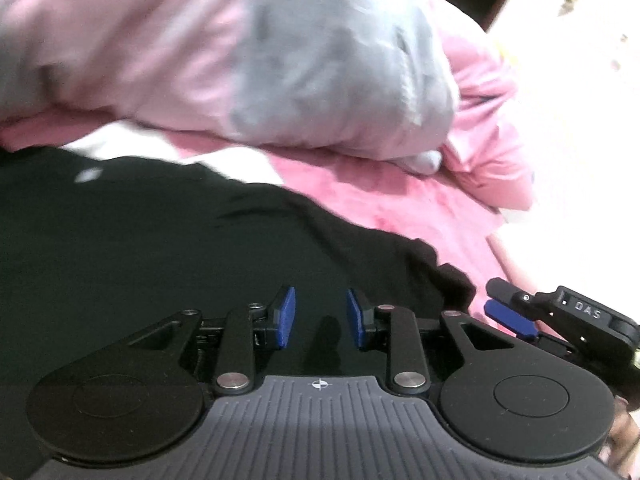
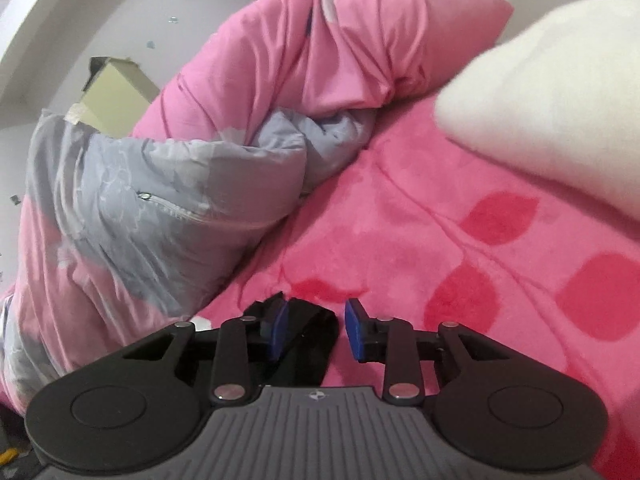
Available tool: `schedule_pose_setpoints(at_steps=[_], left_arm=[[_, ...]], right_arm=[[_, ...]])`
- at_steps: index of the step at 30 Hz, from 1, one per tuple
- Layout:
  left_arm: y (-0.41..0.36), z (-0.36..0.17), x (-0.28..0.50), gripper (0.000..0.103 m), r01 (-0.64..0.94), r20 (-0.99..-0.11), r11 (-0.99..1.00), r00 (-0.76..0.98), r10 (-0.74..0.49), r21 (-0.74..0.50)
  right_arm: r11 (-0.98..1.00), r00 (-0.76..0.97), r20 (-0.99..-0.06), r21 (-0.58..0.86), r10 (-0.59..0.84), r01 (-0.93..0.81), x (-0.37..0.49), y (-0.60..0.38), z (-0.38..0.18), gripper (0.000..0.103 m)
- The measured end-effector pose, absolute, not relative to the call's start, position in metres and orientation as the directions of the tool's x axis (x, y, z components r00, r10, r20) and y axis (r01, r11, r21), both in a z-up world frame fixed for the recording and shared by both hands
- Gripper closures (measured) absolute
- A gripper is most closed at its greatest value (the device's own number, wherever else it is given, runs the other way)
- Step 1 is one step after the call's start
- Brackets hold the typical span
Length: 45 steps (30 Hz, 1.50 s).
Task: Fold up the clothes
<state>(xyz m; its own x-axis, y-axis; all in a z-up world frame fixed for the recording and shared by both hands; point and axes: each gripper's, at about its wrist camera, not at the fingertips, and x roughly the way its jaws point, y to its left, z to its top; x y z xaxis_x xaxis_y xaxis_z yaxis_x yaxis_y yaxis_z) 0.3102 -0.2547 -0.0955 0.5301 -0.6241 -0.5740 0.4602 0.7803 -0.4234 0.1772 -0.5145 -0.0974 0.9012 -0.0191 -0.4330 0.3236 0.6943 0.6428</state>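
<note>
Right now a black garment (image 1: 140, 240) lies spread out on the pink blanket (image 2: 420, 240) with red leaf shapes that covers the bed. The left gripper (image 1: 321, 316) hangs just over the black cloth, and its two blue pads (image 1: 286, 316) stand apart with nothing pinched between them, only the dark cloth showing below. The right gripper (image 2: 316, 330) sits at the edge of the garment, where a small black corner (image 2: 308, 344) pokes out onto the pink blanket. Its blue pads are apart too; the corner lies against the left pad, but the pads do not squeeze it. From the left view, the right gripper (image 1: 516, 312) shows up close by, just beside the garment's edge. Behind the black cloth there is a big rumpled quilt (image 2: 160, 184), pink with grey patches, bunched up in a heap. A soft white thing (image 2: 560, 92), maybe a pillow, rests on the blanket off to one side. Past the quilt I can see a cardboard box (image 2: 116, 92).
</note>
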Motion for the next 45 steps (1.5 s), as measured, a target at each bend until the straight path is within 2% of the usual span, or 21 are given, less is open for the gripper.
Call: schedule_pose_setpoints(at_steps=[4, 6, 7, 8, 12, 16, 19, 20, 21, 22, 23, 25, 27, 29, 30, 31, 32, 33, 34, 40, 45], left_arm=[[-0.272, -0.109, 0.315, 0.075, 0.467, -0.557, 0.777, 0.543, -0.628, -0.422], [-0.272, -0.113, 0.315, 0.075, 0.466, -0.541, 0.771, 0.550, -0.636, -0.433], [-0.271, -0.115, 0.315, 0.075, 0.466, -0.532, 0.768, 0.554, -0.641, -0.440], [-0.270, -0.117, 0.314, 0.075, 0.465, -0.523, 0.764, 0.557, -0.645, -0.447], [-0.263, -0.122, 0.319, 0.075, 0.447, -0.495, 0.735, 0.547, -0.675, -0.509], [-0.259, -0.125, 0.320, 0.075, 0.439, -0.480, 0.721, 0.544, -0.689, -0.537], [-0.258, -0.126, 0.321, 0.075, 0.438, -0.473, 0.713, 0.541, -0.696, -0.548], [-0.258, -0.127, 0.321, 0.075, 0.438, -0.468, 0.708, 0.540, -0.700, -0.553], [-0.257, -0.128, 0.322, 0.075, 0.437, -0.464, 0.703, 0.538, -0.704, -0.561], [-0.255, -0.129, 0.322, 0.075, 0.435, -0.460, 0.698, 0.535, -0.709, -0.569], [-0.254, -0.129, 0.323, 0.075, 0.434, -0.456, 0.693, 0.533, -0.712, -0.576], [-0.254, -0.131, 0.323, 0.075, 0.436, -0.449, 0.688, 0.533, -0.717, -0.581], [-0.254, -0.131, 0.323, 0.075, 0.439, -0.446, 0.686, 0.533, -0.719, -0.580], [-0.253, -0.132, 0.323, 0.075, 0.440, -0.443, 0.682, 0.532, -0.722, -0.584], [-0.252, -0.132, 0.323, 0.075, 0.439, -0.441, 0.680, 0.531, -0.724, -0.587], [-0.252, -0.132, 0.323, 0.075, 0.438, -0.439, 0.677, 0.530, -0.726, -0.591], [-0.251, -0.133, 0.323, 0.075, 0.436, -0.437, 0.675, 0.529, -0.727, -0.595], [-0.251, -0.133, 0.324, 0.075, 0.435, -0.435, 0.672, 0.528, -0.729, -0.599], [-0.250, -0.133, 0.324, 0.075, 0.434, -0.434, 0.670, 0.527, -0.731, -0.602], [-0.249, -0.134, 0.325, 0.075, 0.429, -0.428, 0.661, 0.522, -0.738, -0.616], [-0.248, -0.134, 0.325, 0.075, 0.428, -0.426, 0.658, 0.520, -0.740, -0.620]], right_arm=[[0.733, 0.897, -0.442, 0.604, -0.018, 0.313, 0.188, -0.509, -0.098, 0.073], [0.757, 0.892, -0.451, 0.574, -0.027, 0.313, 0.194, -0.506, -0.098, 0.078], [0.770, 0.889, -0.457, 0.555, -0.033, 0.314, 0.197, -0.504, -0.099, 0.099], [0.776, 0.887, -0.460, 0.542, -0.046, 0.322, 0.198, -0.503, -0.101, 0.103], [0.759, 0.884, -0.441, 0.521, -0.153, 0.391, 0.188, -0.508, -0.099, 0.103], [0.763, 0.885, -0.369, 0.471, -0.286, 0.443, 0.168, -0.507, -0.083, 0.103], [0.798, 0.909, -0.367, 0.479, -0.198, 0.366, 0.171, -0.500, -0.082, 0.103], [0.811, 0.918, -0.369, 0.486, -0.147, 0.325, 0.173, -0.497, -0.082, 0.102], [0.851, 0.917, -0.376, 0.432, -0.131, 0.299, 0.175, -0.486, -0.079, 0.101], [0.887, 0.916, -0.385, 0.374, -0.116, 0.270, 0.177, -0.474, -0.076, 0.095], [0.919, 0.913, -0.394, 0.314, -0.102, 0.239, 0.179, -0.463, -0.073, 0.078], [0.972, 0.919, -0.374, 0.135, -0.128, 0.190, 0.177, -0.433, -0.067, 0.055], [0.984, 0.917, -0.361, 0.000, -0.167, 0.179, 0.182, -0.413, -0.065, 0.055], [0.977, 0.907, -0.364, -0.109, -0.212, 0.185, 0.193, -0.400, -0.065, 0.058], [0.979, 0.897, -0.392, -0.102, -0.204, 0.178, 0.201, -0.403, -0.066, 0.059], [0.981, 0.886, -0.421, -0.094, -0.195, 0.171, 0.208, -0.407, -0.067, 0.068], [0.979, 0.870, -0.449, -0.111, -0.205, 0.173, 0.215, -0.409, -0.070, 0.088], [0.976, 0.853, -0.475, -0.129, -0.217, 0.176, 0.222, -0.412, -0.072, 0.099], [0.973, 0.835, -0.501, -0.148, -0.228, 0.177, 0.228, -0.414, -0.074, 0.101], [0.955, 0.838, -0.472, -0.029, -0.273, 0.295, 0.233, -0.454, -0.047, 0.101], [0.903, 0.760, -0.564, 0.058, -0.321, 0.425, 0.256, -0.500, -0.050, 0.101]])
